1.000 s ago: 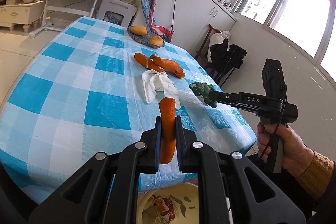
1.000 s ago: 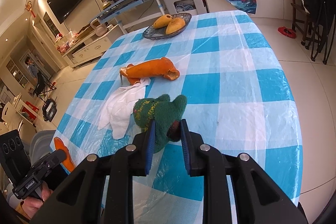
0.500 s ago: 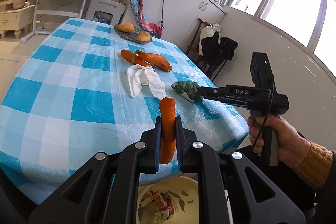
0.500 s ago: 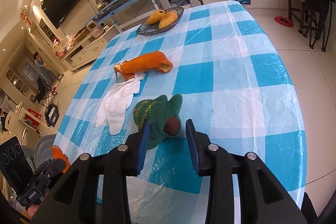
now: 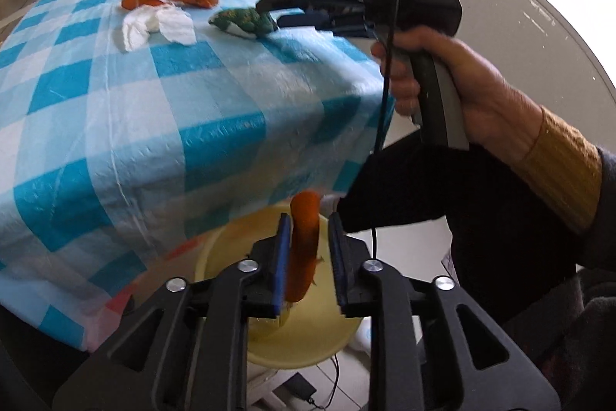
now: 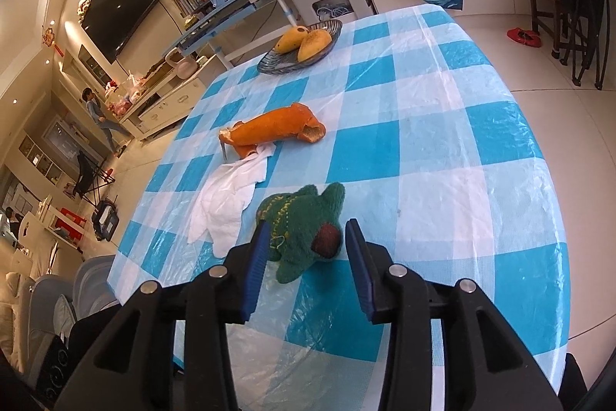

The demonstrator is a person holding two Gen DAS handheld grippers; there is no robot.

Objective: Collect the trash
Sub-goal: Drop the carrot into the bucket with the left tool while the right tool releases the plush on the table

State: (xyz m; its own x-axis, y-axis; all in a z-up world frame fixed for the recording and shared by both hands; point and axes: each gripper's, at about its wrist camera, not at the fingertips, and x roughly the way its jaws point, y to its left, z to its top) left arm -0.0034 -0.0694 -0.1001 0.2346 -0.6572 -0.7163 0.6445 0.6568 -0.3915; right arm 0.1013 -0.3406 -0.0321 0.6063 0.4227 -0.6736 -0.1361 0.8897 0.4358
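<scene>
My left gripper (image 5: pixel 308 223) hangs below the table's edge, over a yellow bin (image 5: pixel 308 345). Its jaws are opening; a curled orange peel (image 5: pixel 304 249) stands between them, leaning on the left pad with a gap on the right. My right gripper (image 6: pixel 307 228) rests low over the checked tablecloth (image 6: pixel 423 141), jaws opening around a green plush toy (image 6: pixel 304 218) that lies on the cloth, pads clear of it. More orange peel (image 6: pixel 277 130) and a crumpled white tissue (image 6: pixel 227 203) lie beyond the toy. The left wrist view shows the toy (image 5: pixel 242 22) at the right gripper's (image 5: pixel 275 13) tips.
A glass plate (image 6: pixel 269 66) with two mangoes sits at the table's far end. A person's hand (image 5: pixel 462 76) with a mustard cuff holds the right gripper beside the table's corner. Chairs (image 6: pixel 569 6) stand to the right; a desk and stool stand behind the table.
My left gripper swung off the table down over the yellow bin and its jaws parted from the peel. My right gripper's jaws widened and let go of the green toy.
</scene>
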